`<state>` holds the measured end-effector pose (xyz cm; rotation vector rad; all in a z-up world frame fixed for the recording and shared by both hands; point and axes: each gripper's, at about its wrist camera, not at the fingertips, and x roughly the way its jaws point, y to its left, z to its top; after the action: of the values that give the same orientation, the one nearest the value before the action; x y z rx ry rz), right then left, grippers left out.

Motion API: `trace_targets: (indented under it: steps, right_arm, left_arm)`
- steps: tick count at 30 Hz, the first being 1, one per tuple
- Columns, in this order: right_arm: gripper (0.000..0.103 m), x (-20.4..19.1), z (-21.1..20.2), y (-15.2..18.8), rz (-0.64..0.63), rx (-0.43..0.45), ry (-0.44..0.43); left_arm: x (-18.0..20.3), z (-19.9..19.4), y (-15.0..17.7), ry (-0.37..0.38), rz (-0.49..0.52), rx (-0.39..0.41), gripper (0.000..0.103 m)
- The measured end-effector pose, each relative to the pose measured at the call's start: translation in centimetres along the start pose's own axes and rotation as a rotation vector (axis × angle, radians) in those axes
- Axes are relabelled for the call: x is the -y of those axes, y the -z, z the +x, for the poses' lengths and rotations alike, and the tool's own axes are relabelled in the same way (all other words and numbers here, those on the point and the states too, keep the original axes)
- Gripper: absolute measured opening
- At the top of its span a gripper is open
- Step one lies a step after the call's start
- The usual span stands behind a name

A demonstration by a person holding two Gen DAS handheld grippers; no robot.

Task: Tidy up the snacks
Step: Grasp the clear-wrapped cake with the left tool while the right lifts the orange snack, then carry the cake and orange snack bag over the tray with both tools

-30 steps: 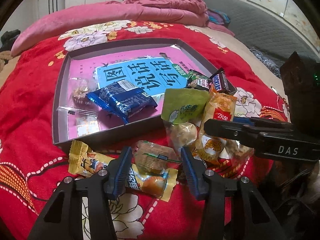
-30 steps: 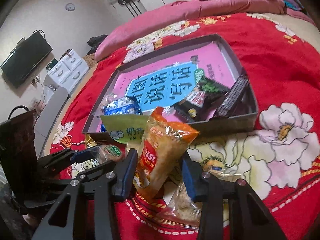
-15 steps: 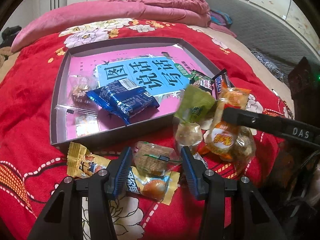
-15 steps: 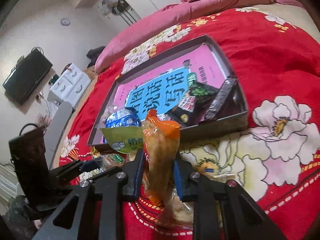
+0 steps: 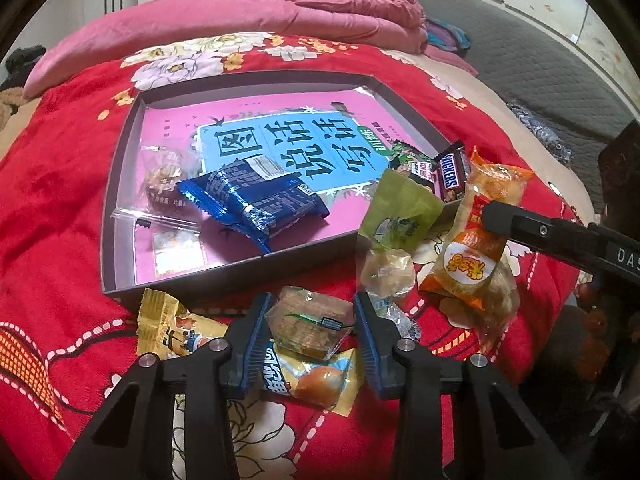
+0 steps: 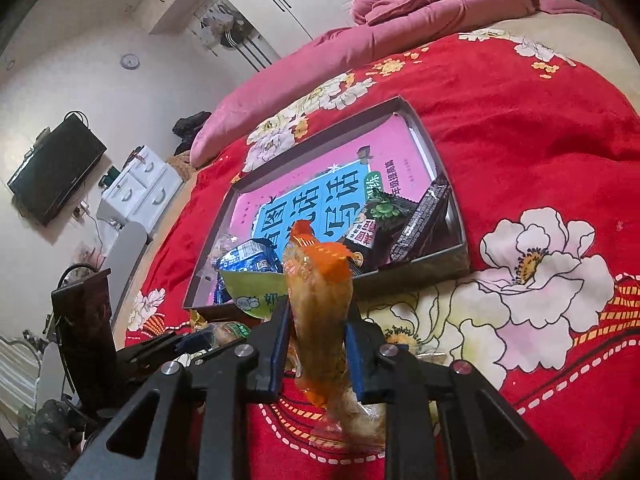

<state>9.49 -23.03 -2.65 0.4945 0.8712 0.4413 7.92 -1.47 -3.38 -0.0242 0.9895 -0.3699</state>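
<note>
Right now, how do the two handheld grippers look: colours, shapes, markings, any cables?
The left gripper has a black plastic frame of angular open struts with silver screws at the joints, and blue ribbed pads lining its two fingers. The right gripper is built the same; in the left wrist view its black finger carries white letters "DAS". No cables or sleeves are visible.

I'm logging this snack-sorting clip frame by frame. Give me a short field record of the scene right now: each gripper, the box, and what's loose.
right gripper: shut on orange snack bag, lifted off the bed
left gripper: open, fingers either side of clear-wrapped cracker pack
box: on red bedspread; holds blue packet, Snickers bar
loose outside box: green packet, yellow packet
</note>
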Motion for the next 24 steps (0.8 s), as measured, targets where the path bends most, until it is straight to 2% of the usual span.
trace_targets:
  steps: [11, 24]
  right_arm:
    - [0.025, -0.3, -0.4, 0.0, -0.011, 0.014, 0.013]
    - [0.025, -0.9, -1.4, -0.6, -0.018, 0.041, 0.005]
  left_arm:
    - [-0.1, -1.0, 0.0, 0.029, -0.015, 0.016, 0.038]
    - [-1.0, -3.8, -0.6, 0.069, -0.059, 0.122, 0.038]
